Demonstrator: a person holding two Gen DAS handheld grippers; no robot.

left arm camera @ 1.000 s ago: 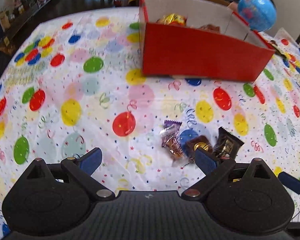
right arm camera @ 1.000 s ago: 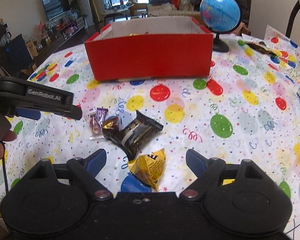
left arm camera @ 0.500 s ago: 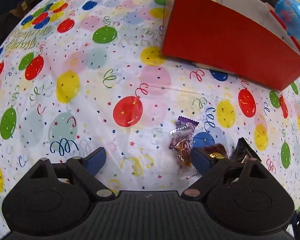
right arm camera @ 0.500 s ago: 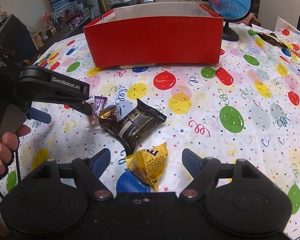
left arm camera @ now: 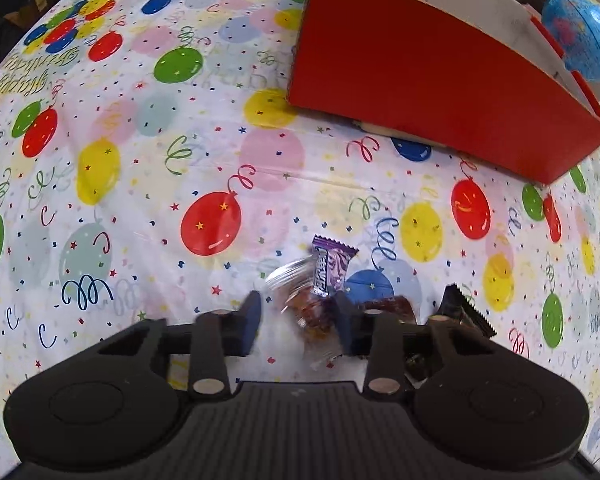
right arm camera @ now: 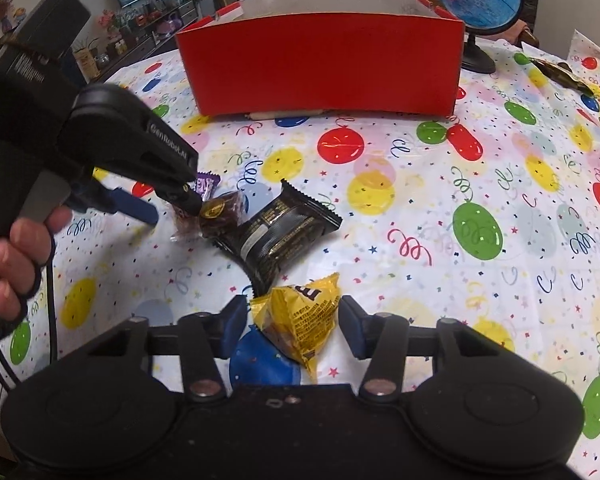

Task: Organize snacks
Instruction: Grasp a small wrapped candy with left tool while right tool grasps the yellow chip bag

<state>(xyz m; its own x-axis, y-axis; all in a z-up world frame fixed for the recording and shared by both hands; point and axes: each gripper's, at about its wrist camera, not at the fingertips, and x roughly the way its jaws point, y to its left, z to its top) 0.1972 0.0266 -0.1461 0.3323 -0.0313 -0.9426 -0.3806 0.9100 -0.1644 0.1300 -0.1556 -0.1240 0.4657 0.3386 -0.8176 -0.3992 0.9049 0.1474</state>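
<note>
- My left gripper (left arm camera: 296,316) has just been closing around the clear-wrapped candy (left arm camera: 300,300); a gap remains, pads not pressing.
- My right gripper (right arm camera: 294,324) has been closing too, straddling the yellow packet (right arm camera: 300,320) without pinching.
- Open balloon-print tablecloth (left arm camera: 140,200) lies leftward; the red box (right arm camera: 324,68) walls off the far side.

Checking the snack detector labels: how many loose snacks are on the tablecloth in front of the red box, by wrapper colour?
Purple-and-clear wrapped candy: 1
Brown candy with gold seal: 1
Black foil snack bar: 1
Yellow foil snack pouch: 1
Total: 4
</note>
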